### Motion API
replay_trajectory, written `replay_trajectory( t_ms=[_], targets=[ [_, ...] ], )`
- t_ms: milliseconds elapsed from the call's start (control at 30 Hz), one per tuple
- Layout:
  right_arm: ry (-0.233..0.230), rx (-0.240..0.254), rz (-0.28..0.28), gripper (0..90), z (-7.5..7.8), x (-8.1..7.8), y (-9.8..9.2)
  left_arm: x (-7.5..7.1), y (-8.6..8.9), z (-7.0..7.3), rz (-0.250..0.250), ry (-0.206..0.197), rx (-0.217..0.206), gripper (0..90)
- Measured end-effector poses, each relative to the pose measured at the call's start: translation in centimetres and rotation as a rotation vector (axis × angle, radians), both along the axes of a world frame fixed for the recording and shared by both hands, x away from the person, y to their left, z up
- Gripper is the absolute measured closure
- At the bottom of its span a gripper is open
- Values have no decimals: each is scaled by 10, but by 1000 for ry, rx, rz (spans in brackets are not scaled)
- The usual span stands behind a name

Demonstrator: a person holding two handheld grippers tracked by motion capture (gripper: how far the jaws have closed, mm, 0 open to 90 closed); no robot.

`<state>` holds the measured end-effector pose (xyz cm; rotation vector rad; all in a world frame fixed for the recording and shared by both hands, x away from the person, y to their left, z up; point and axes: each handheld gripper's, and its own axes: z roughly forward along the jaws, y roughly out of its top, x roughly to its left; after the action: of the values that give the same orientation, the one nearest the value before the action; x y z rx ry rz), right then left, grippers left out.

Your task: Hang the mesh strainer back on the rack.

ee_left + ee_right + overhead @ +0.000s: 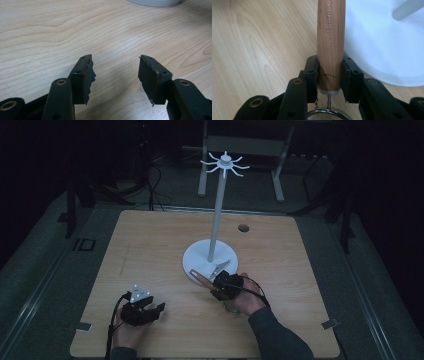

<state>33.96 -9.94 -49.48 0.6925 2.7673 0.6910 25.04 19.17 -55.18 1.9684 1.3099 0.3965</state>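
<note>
A white stand (pixel 216 220) with a round base (pixel 200 260) and a ring of hooks (pixel 225 164) at its top rises from the middle of the wooden table (pixel 150 245). My right gripper (pixel 214 283) is shut on the wooden handle (pixel 200 277) of a small mesh strainer (pixel 231 308), just in front of the base. In the right gripper view the jaws (pixel 330 75) clamp the handle (pixel 330 37) near its metal end, with the strainer's rim (pixel 329 113) below and the base (pixel 382 45) to the right. My left gripper (pixel 159 309) rests at the front left, open (pixel 115 72) over bare wood.
A small dark round hole (pixel 243 228) sits in the table behind the stand. Beyond the table's far edge a grey metal frame (pixel 240 150) stands on the dark floor. Cables (pixel 155 185) lie at the back left.
</note>
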Motion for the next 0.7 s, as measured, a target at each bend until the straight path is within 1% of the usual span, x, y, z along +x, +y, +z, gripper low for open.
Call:
replay_trajectory(
  t_ms=[100, 167, 200, 233, 300, 467, 633, 667, 700],
  targets=[
    [-22, 34, -23, 689, 3, 0, -5, 0, 0, 0, -1, -1, 0, 458],
    [-13, 54, -24, 689, 4, 0, -7, 0, 0, 0, -1, -1, 0, 457],
    [-17, 62, -29, 689, 5, 0, -8, 0, 0, 0, -1, -1, 0, 456],
    [-28, 58, -25, 688, 5, 0, -10, 0, 0, 0, -1, 0, 2, 456],
    [-35, 70, -37, 688, 6, -1, -11, 0, 0, 0, -1, -1, 1, 455],
    [-57, 110, -52, 689, 10, -1, -14, 0, 0, -1, 2, 4, -4, 454],
    [-75, 122, -60, 689, 15, -1, -15, 0, 1, 0, 7, 2, -13, 454],
    [-85, 139, -70, 689, 17, -2, -16, -1, 1, 0, 7, 0, -12, 455],
    [-90, 144, -75, 689, 19, -3, -16, -1, 1, 0, 7, 0, -13, 454]
  ],
)
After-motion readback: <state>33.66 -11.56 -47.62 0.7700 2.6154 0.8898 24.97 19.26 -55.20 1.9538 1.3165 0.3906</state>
